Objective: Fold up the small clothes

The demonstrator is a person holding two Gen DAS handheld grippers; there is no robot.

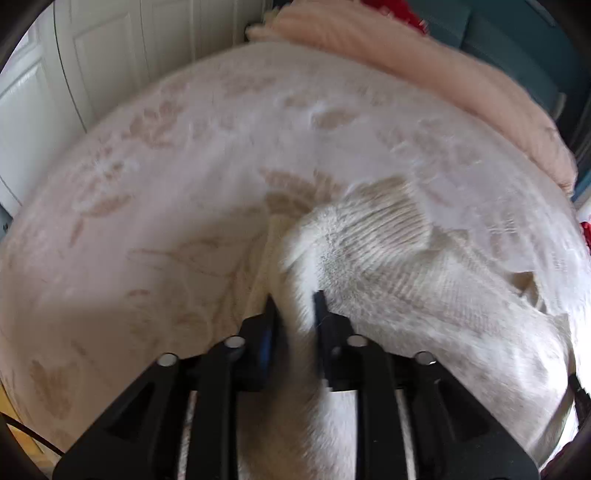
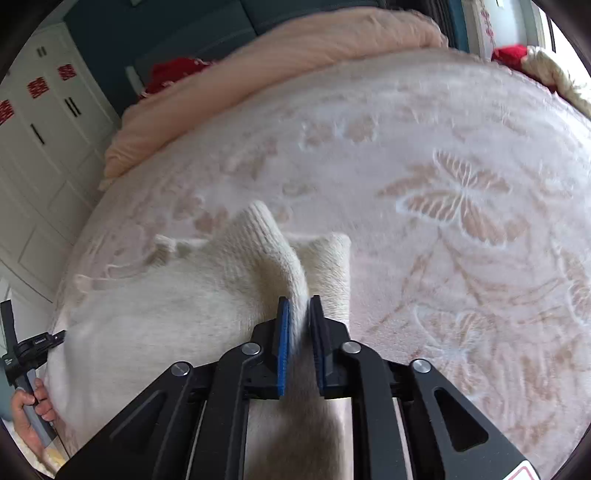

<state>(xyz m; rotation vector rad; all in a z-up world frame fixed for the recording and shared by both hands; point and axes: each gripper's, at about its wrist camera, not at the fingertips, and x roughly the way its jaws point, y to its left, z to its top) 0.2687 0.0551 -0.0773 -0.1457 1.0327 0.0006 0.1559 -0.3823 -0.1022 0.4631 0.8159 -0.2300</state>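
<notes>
Left wrist view: left gripper (image 1: 295, 306) clenched on a bunched edge of the cream knit garment (image 1: 424, 280), which drapes over the patterned bedspread (image 1: 184, 166). Right gripper (image 2: 298, 314) likewise pinches a fold of it. Step in hand, apparently: carrying an edge over; next, lay it flat and aligned.

Bedroom in home. Under my fingers: bed with pale pink bedspread (image 2: 461, 155), butterfly and leaf pattern. Peach blanket (image 2: 295, 48) bunched along far edge. White panelled wardrobe doors (image 2: 40, 147) with black handles at my left. Dark teal wall (image 2: 155, 29) behind bed.
</notes>
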